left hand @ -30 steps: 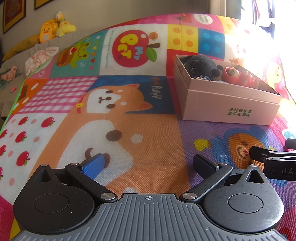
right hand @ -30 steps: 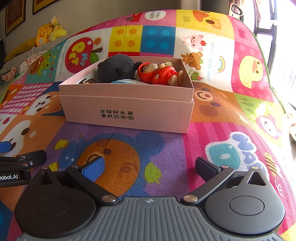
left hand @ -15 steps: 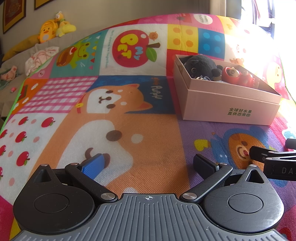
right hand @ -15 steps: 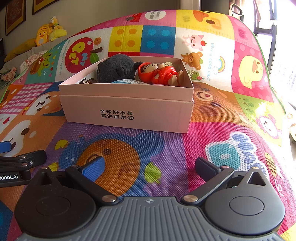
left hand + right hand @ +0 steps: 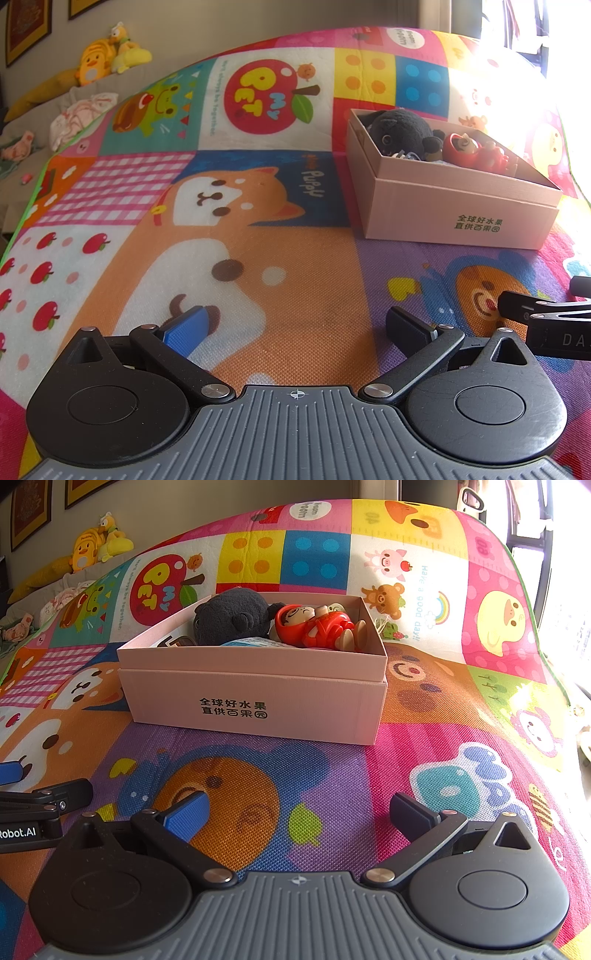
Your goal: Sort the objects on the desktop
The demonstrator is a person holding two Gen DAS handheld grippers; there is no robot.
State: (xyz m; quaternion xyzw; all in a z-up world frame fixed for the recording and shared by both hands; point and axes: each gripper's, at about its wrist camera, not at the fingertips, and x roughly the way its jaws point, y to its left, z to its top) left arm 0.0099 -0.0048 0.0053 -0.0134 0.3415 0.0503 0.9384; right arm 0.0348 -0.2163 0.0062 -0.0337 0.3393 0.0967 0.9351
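Left gripper (image 5: 295,328): wide apart and holding nothing, low over the orange dog picture on the play mat (image 5: 258,280).
Right gripper (image 5: 299,816): also spread wide and holding nothing, over the orange bear face; its tip shows at the right edge of the left wrist view.
Pink box (image 5: 255,698): lid off, resting on the mat beyond both grippers, well apart from them.
Inside the box: a black plush toy (image 5: 231,614) on the left, touching a red doll (image 5: 317,627) lying on its side.
Far left: yellow stuffed animals (image 5: 107,55) against the wall.
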